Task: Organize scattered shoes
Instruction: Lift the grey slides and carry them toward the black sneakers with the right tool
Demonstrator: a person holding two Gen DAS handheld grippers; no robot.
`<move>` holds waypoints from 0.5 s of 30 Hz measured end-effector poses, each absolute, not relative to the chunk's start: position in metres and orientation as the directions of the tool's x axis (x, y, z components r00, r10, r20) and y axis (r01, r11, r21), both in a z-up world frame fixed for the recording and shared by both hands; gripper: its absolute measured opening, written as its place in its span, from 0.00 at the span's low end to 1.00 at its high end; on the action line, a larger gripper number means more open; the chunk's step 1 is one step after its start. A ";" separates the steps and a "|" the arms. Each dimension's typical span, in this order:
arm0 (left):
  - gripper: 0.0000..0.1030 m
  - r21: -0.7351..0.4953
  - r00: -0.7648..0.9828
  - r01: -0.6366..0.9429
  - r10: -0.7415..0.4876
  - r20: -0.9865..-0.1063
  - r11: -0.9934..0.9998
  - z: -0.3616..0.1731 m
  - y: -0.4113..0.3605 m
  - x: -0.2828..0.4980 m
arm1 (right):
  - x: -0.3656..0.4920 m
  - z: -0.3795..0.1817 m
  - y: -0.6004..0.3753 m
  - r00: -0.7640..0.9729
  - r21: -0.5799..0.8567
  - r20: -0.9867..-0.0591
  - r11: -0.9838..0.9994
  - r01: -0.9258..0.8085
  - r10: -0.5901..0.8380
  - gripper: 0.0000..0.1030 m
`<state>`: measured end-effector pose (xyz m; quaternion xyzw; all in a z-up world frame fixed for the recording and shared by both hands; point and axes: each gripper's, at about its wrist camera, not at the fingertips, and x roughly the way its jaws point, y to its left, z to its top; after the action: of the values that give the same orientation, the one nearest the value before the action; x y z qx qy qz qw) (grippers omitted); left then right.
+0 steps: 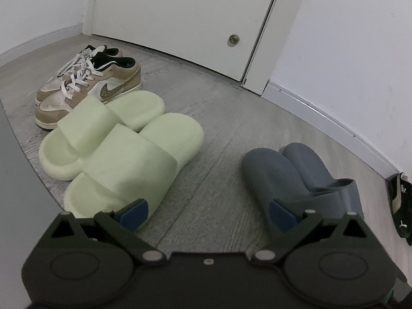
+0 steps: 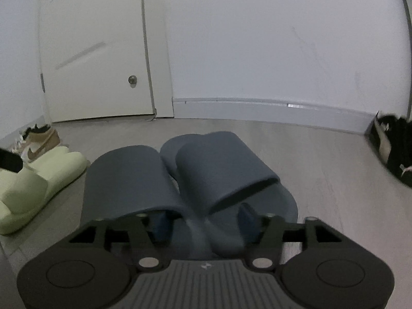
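Two dark blue slippers [image 2: 219, 164] lie side by side on the grey floor, toes toward the wall. My right gripper [image 2: 203, 221] is open, and their touching heel ends lie between its blue pads [image 2: 161, 222]. In the left wrist view the same blue pair [image 1: 270, 172] lies at the right. A pale green pair of slippers [image 1: 128, 159] lies at the left, and a tan and white pair of sneakers [image 1: 85, 85] sits behind it. My left gripper [image 1: 207, 213] is open over bare floor between the green and blue pairs and holds nothing.
A white door [image 1: 180, 13] and walls with a baseboard [image 2: 257, 110] close off the far side. Black shoes with white marks [image 2: 396, 149] lie against the wall at the right. A grey panel [image 1: 15, 180] rises at the left edge.
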<state>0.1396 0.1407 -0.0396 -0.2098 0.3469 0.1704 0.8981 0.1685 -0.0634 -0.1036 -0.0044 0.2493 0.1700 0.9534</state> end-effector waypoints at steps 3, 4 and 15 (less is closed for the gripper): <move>0.99 -0.261 0.703 -0.449 0.157 -0.694 0.855 -0.040 0.141 0.140 | 0.180 -0.107 -0.068 0.785 0.101 -0.483 0.915 -0.390 0.388 0.66; 0.99 -0.261 0.703 -0.447 0.156 -0.694 0.856 -0.039 0.141 0.140 | 0.182 -0.109 -0.065 0.778 0.075 -0.485 0.905 -0.419 0.400 0.66; 0.99 -0.261 0.697 -0.441 0.144 -0.702 0.859 -0.042 0.139 0.145 | 0.187 -0.107 -0.047 0.749 0.040 -0.461 0.854 -0.518 0.476 0.29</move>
<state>0.1447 0.1395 -0.0416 -0.2100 0.3532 0.1631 0.8970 0.1872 -0.0466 -0.1069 -0.0453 0.2338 0.2662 0.9340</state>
